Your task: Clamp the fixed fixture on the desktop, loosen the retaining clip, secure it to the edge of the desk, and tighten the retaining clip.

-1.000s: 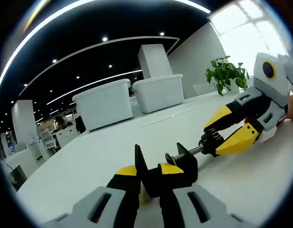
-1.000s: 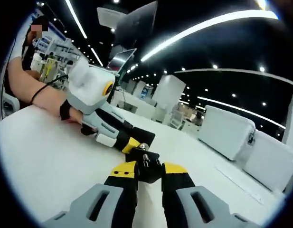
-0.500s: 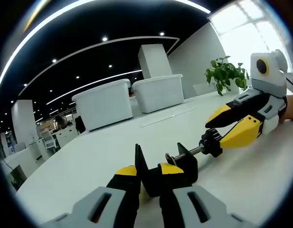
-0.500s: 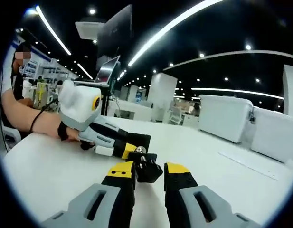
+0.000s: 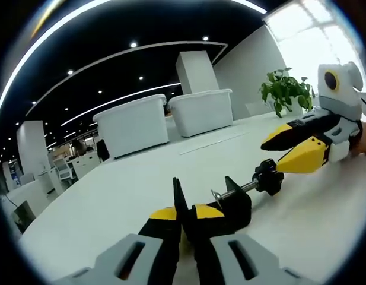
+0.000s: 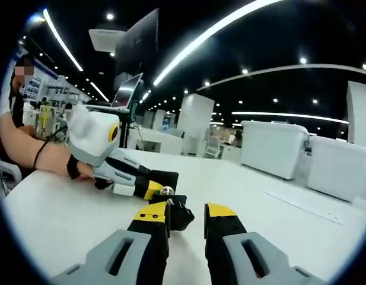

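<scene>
Both grippers point(image 5: 184, 221) point(image 6: 184, 218) have grey slotted arms with black jaws tipped yellow. A black band circles the person's wrist point(image 6: 71, 167).

- The left gripper view sits low, just above the white table point(image 5: 111, 202), looking along its own grey-and-yellow tongs point(image 5: 184, 218) toward two white plastic bins point(image 5: 171, 119) far across the top.
- It is very near the black metal screw clamp point(image 5: 230, 199) at its tips.
- The right gripper view is equally low over the table point(image 6: 52, 208), looking along its tongs point(image 6: 185, 215) at the clamp's black knob point(image 6: 174, 214) from the opposite end.
- Each view faces the other: the right tongs point(image 5: 289, 148) enter from the right in the left gripper view, the left tongs point(image 6: 144, 181) from the left in the right gripper view.
- Both share the clamp, table and bins point(image 6: 301, 160).
</scene>
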Demonstrator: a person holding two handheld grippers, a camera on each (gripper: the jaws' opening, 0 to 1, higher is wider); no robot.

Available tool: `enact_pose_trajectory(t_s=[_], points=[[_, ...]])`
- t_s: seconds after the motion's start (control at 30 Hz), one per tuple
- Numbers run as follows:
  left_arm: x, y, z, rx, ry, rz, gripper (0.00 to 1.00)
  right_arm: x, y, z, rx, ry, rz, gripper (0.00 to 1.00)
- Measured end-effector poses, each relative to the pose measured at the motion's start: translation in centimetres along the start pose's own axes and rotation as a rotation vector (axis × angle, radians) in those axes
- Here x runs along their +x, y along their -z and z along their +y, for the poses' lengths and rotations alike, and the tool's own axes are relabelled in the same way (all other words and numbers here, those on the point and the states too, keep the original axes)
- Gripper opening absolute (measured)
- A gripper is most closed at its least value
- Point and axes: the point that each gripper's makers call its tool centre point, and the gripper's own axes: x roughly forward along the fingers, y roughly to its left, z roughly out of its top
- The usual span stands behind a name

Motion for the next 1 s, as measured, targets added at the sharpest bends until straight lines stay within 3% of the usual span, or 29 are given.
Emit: enact_pose_trajectory(t_s=[0.23, 0.4, 0.53, 0.63, 0.73, 1.0], points=[[-0.5, -0.5, 0.2, 0.017, -0.021, -0.01, 0.03, -0.4, -0.1, 0.9, -0.045, 0.015, 0.015, 0.2], [-1.0, -0.8, -0.4, 0.058, -0.054, 0.01, 0.03, -0.6, -0.2, 2.3, -0.125, 0.005, 0.036, 0.2], [-1.3, -1.4, -1.2, 0.141, -0.071, -0.009, 0.03, -1.1, -1.8, 1.8, -0.161, 0.087, 0.025, 0.2], [-1.5, -1.8, -1.3, 0.161, -0.082, -0.026, 0.03, -1.8, -2.9, 1.6, -0.285, 0.174, 0.065, 0.14], [-1.4, -1.8, -1.1, 0.17, -0.084, -0.028, 0.03, -1.9, -3.9, 3.2, -0.308, 0.173, 0.038, 0.13], [-1.3, -1.5, -0.8, 0.137, -0.076, -0.016, 0.03, -1.3, -1.7, 3.0, -0.285, 0.157, 0.082, 0.13]])
